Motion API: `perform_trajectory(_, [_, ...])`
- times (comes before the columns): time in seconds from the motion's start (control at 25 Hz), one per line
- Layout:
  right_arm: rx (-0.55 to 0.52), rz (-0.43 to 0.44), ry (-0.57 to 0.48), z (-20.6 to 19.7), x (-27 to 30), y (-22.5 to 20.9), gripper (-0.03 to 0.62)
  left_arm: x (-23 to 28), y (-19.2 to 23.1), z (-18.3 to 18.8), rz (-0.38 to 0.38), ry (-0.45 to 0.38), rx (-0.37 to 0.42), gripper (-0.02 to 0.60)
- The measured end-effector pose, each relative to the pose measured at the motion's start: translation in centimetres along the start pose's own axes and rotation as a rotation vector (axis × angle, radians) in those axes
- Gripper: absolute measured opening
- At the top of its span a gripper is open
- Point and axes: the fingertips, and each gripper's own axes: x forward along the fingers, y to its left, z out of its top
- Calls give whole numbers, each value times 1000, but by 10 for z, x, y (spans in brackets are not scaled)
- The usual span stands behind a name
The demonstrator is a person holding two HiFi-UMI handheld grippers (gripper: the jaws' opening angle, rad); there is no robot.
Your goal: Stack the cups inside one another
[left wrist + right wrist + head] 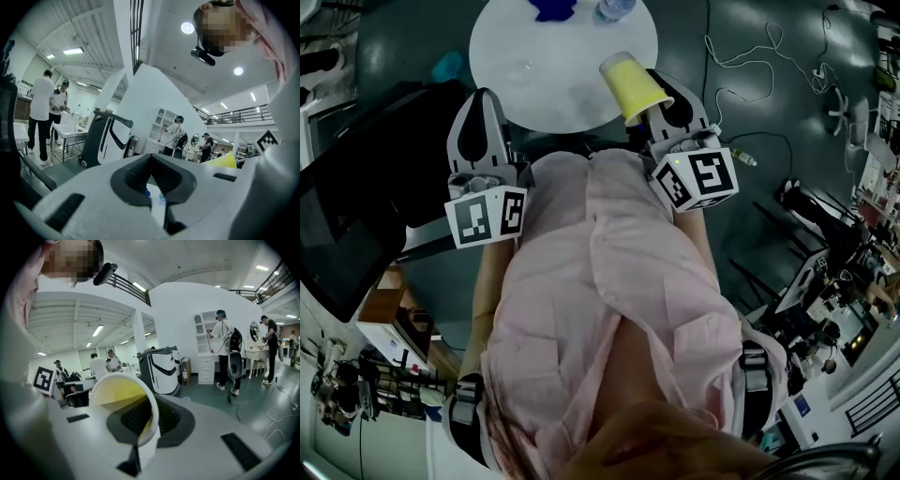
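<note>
- yellow cup [635, 86] lies tilted in the air above the near edge of the round white table [562, 89], mouth towards the person; its rim is pinched by the right gripper [666, 111], one jaw inside the cup [123, 401] and one outside
- left gripper [485, 101] is held beside it, jaws [151, 161] closed tip to tip on nothing
- blue object [551, 9] and bottle [614, 7] sit at the table's far edge
</note>
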Motion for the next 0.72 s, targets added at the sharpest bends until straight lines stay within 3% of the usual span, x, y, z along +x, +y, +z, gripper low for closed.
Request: perform_trajectory(0.72, [-52,-35,186,-12,44,46,37,11,52,-9,-62,55,-60,15])
